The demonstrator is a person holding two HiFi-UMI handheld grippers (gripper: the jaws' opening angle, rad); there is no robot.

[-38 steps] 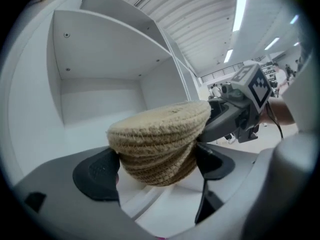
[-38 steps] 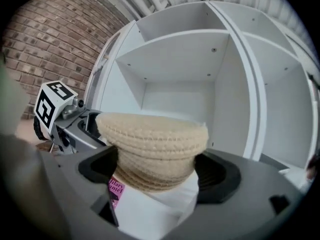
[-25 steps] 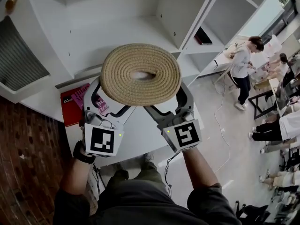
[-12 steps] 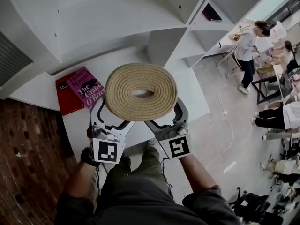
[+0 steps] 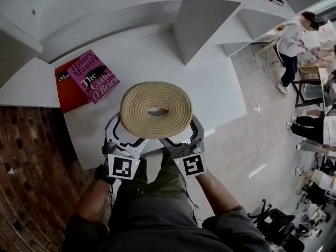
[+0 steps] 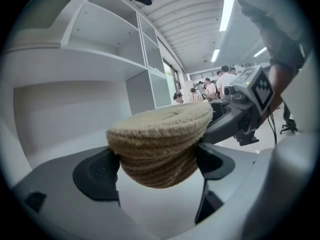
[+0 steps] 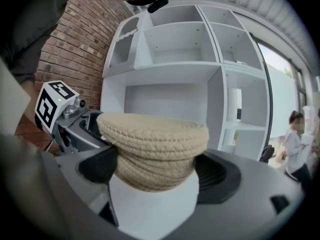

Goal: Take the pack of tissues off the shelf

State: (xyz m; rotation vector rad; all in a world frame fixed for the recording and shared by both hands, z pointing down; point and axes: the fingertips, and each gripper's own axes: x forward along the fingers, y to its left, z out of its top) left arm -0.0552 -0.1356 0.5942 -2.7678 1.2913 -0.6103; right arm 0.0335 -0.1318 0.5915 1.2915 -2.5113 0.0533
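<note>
The woven tissue pack (image 5: 137, 100) hangs in the air right of the pink book (image 5: 93, 77) and nearer the person, over the front edge of the shelf (image 5: 152, 54). The left hand-held gripper (image 6: 157, 166) and the right hand-held gripper (image 7: 157, 171) each clamp its rounded rope side. That side tapers downward, so the pads may well slide off; hands drifting apart or moving out of step could twist it loose and drop it
</note>
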